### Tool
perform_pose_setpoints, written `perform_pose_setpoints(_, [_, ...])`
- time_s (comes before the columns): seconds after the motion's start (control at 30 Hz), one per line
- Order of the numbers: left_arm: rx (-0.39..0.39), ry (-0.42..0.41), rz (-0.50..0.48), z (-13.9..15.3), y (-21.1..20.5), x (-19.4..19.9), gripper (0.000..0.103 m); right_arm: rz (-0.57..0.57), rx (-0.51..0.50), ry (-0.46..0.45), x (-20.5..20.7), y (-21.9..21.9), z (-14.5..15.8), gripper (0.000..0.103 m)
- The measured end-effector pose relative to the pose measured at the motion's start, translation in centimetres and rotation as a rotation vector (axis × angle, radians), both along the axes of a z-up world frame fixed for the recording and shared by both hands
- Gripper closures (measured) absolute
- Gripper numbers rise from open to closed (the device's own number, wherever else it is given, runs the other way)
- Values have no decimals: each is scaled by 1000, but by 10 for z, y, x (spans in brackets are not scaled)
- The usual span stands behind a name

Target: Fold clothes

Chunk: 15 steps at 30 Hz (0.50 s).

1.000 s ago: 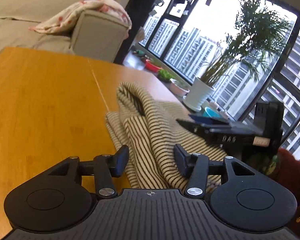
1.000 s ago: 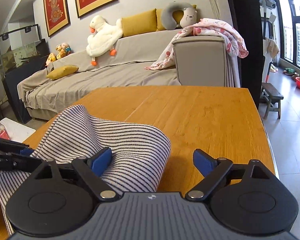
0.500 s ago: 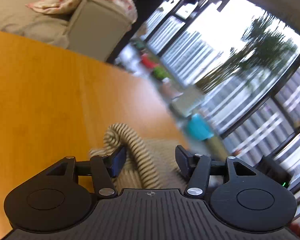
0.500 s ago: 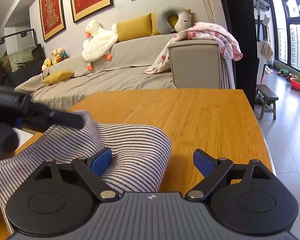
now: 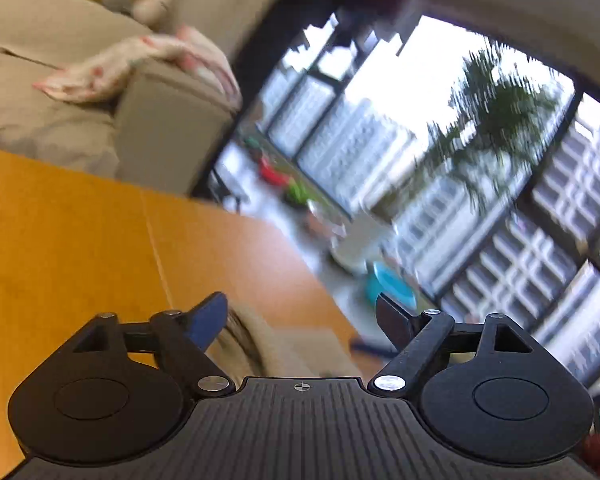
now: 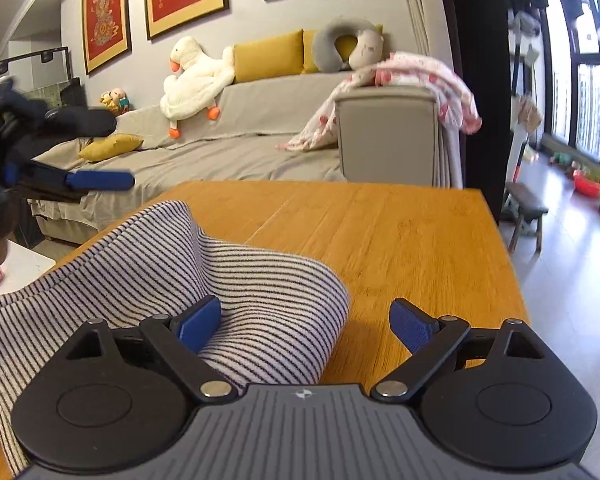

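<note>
Striped garment (image 6: 228, 280) lies bunched on the worktop (image 6: 400, 240), lower left of the right view. Right gripper (image 6: 304, 326) gapes wide over its rounded edge; left gripper (image 5: 300, 318), also wide, hangs clear. Folding looks midway; next, pinching an edge.

my right gripper (image 6: 305, 326) is matt black plastic with ribbed blue pads (image 6: 410, 330) and shiny metal pivots. the striped top (image 6: 228, 280) is soft knit cloth; the table (image 6: 400, 240) looks like smooth, satin wood, perhaps bamboo.
</note>
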<state>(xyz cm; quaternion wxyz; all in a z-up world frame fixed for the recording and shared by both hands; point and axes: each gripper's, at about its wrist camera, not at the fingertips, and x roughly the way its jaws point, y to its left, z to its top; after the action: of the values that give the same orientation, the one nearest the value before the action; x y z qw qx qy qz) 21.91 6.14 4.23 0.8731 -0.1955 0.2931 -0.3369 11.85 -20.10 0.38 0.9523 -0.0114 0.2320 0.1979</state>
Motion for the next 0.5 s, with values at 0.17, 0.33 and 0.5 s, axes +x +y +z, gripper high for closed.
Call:
perform_pose_setpoints(0.17, [-41,111,-1,-29,-1,17,25,15,68,-9,-1,-8,18,43])
perform_pose_setpoints(0.33, [-143,156,-30,-39,-11,51,31,-49,105,-4,13,-11,18,44])
perform_pose_setpoints(0.5, [-115,169,-1,-47,-5,57,71,-6,119,55,33,-7,12,43])
